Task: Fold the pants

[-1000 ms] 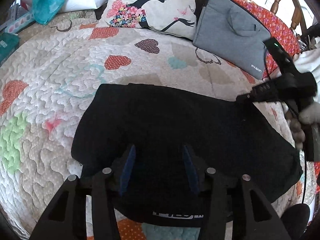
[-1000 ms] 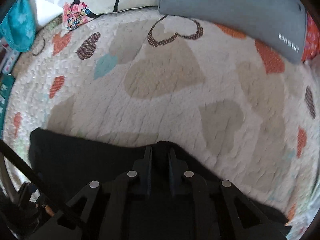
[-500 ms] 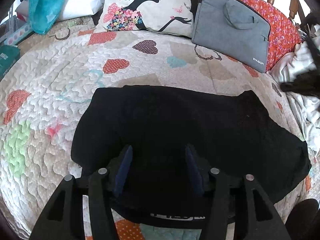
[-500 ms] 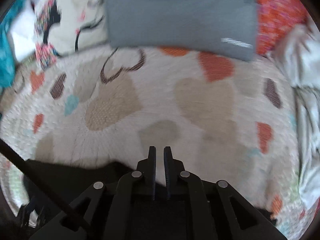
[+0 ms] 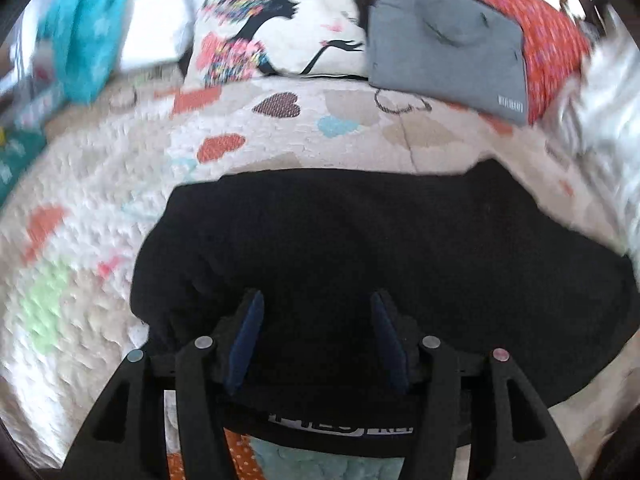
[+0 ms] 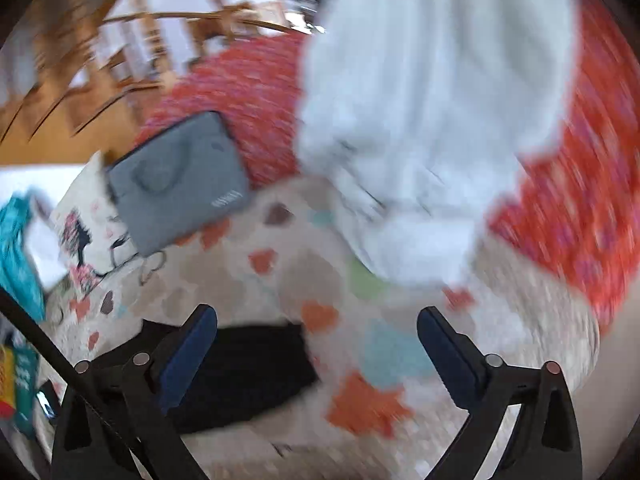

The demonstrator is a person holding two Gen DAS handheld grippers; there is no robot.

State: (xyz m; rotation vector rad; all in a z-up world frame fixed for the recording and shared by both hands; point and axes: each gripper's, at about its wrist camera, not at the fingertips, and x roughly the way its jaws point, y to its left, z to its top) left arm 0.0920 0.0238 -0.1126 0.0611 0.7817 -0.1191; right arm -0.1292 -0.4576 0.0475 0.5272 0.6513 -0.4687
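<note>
The black pants (image 5: 360,240) lie folded flat on the heart-patterned quilt (image 5: 100,184). My left gripper (image 5: 318,312) is open and hovers over their near edge, jaws wide apart, holding nothing. In the right wrist view the pants (image 6: 248,368) show at the lower left. My right gripper (image 6: 316,332) is open wide and empty, raised above the quilt (image 6: 360,360) to the right of the pants. The view is blurred by motion.
A grey laptop bag (image 5: 444,40) and a printed pillow (image 5: 272,28) lie at the head of the bed. A white garment (image 6: 420,120) and a red patterned cloth (image 6: 580,200) lie to the right. A teal cloth (image 5: 84,28) sits at the far left.
My right gripper let go of the pants' far edge, opened wide, lifted and swung away to the right. My left gripper stayed open over the near edge.
</note>
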